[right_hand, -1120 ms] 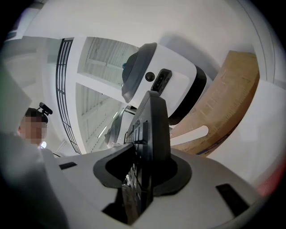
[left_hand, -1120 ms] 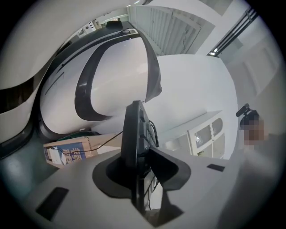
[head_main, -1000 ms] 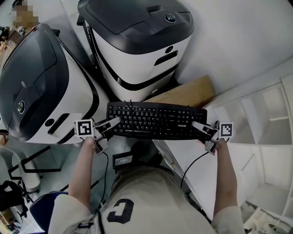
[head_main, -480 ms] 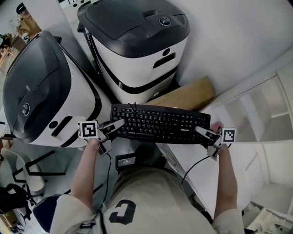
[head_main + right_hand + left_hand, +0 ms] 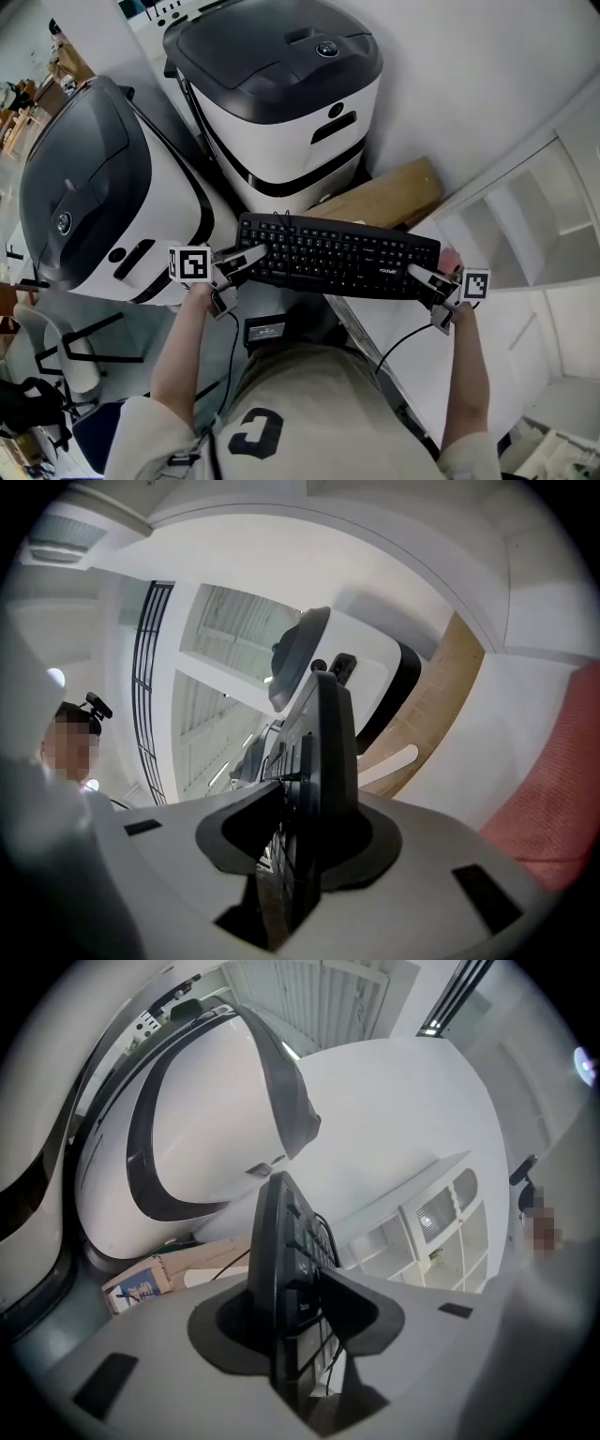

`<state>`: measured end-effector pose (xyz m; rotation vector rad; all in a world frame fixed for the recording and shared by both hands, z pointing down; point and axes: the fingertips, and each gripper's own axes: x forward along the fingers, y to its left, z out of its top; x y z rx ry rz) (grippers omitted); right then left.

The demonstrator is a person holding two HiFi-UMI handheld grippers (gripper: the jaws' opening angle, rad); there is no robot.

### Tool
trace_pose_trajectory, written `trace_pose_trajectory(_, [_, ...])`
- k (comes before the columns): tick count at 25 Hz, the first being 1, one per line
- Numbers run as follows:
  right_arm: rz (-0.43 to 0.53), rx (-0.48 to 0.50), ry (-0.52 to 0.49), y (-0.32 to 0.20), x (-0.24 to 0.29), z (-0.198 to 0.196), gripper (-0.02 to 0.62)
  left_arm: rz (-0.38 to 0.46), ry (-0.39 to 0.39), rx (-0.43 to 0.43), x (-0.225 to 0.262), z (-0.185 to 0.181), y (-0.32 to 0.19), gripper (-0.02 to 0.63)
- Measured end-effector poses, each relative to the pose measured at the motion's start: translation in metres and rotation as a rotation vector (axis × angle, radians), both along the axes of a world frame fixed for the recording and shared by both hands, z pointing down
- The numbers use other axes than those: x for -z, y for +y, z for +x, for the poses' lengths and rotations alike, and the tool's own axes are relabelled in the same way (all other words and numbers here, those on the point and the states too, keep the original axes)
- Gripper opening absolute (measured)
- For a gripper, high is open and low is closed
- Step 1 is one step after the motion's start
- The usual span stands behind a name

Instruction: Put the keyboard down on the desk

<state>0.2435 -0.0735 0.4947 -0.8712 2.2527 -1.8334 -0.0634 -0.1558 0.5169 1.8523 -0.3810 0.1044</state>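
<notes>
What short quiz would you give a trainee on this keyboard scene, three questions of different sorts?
1. Multiple choice: what stands between the jaws of the left gripper? A) a cable B) one end of the keyboard C) nothing
2. True or false: only one gripper is on the keyboard.
3. How many large black-and-white machines stand beyond the keyboard in the head view?
Key: 1) B; those jaws have just been opening slightly, with the keyboard's end between them. 2) False; the right gripper is clamped on the other end. 3) Two.
</notes>
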Motion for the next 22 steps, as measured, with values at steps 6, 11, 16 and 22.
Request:
trace_pose_trajectory(6, [0.042,0.011,-0.004,-0.001,0.002,-0.002,0.137,0.012,-0.002,-0.002,0.011,0.002,-0.001,0.164])
trace_pose_trajectory(11, [0.046,0.021,-0.02,0.001,-0.002,0.0,0.138,0.033,-0.059,-0.01,0.009,0.004,0.003,0.18])
trace_pose_trajectory(16, [0.051,0.031,-0.045,0.0,-0.006,0.0,0.14,0.042,-0.098,0.002,0.014,0.003,0.007,0.184])
trace_pose_trajectory(22, [0.027,0.032,-0.048,0.001,-0.012,0.001,0.144,0.022,-0.13,0.011,0.014,0.002,0.009,0.189])
